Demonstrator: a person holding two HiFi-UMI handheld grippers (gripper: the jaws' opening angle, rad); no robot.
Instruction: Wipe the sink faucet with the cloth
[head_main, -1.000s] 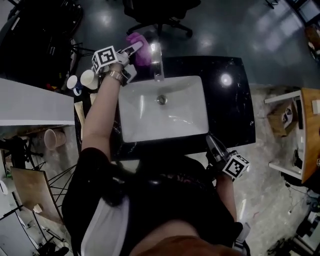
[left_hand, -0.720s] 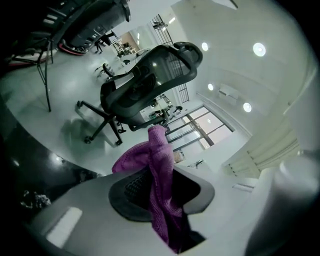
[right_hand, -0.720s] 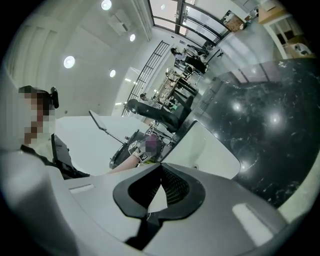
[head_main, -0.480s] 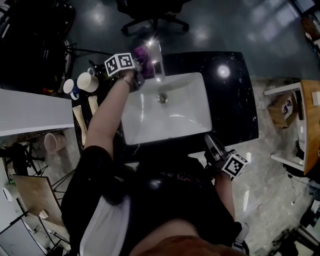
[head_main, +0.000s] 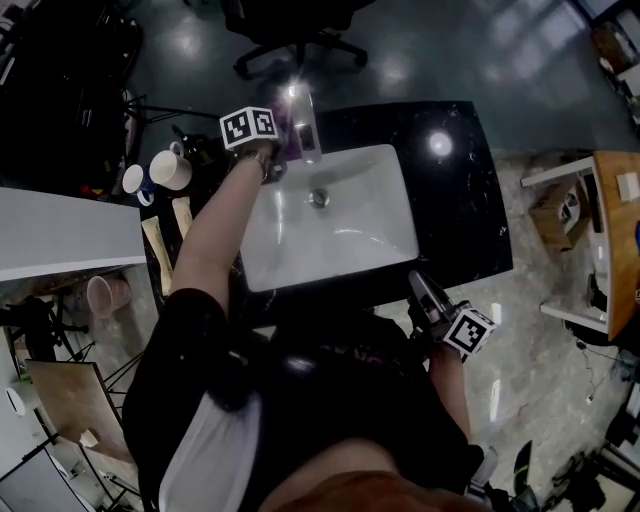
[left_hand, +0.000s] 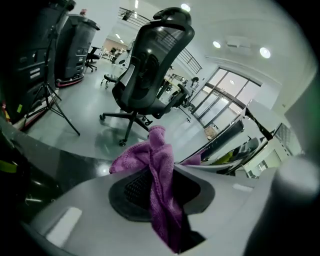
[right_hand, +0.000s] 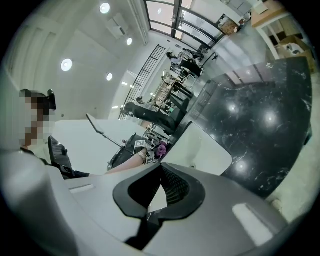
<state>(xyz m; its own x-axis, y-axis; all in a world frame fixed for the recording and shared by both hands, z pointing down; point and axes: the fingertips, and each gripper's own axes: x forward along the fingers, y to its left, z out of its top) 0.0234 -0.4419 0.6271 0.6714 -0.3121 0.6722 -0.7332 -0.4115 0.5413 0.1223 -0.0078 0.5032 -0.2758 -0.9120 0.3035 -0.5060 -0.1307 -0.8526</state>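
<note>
Clamping the purple cloth (left_hand: 150, 152) between its jaws, the left gripper (left_hand: 162, 172) reaches over the back left corner of the white sink (head_main: 380, 240). The cloth bunches above the pads and hangs down between them. In the head view the cloth shows just beside the left side of the chrome faucet (head_main: 303, 125), at the sink's back edge; whether it touches the metal cannot be told. The right gripper (head_main: 425, 292) has its jaws together with nothing between them. It sits at the near edge of the black table (head_main: 460, 200), by the sink's front right corner and well apart from the faucet. Two mugs (head_main: 170, 170) stand on the table left of the sink. An office chair (left_hand: 150, 65) stands on the floor beyond the table.
</note>
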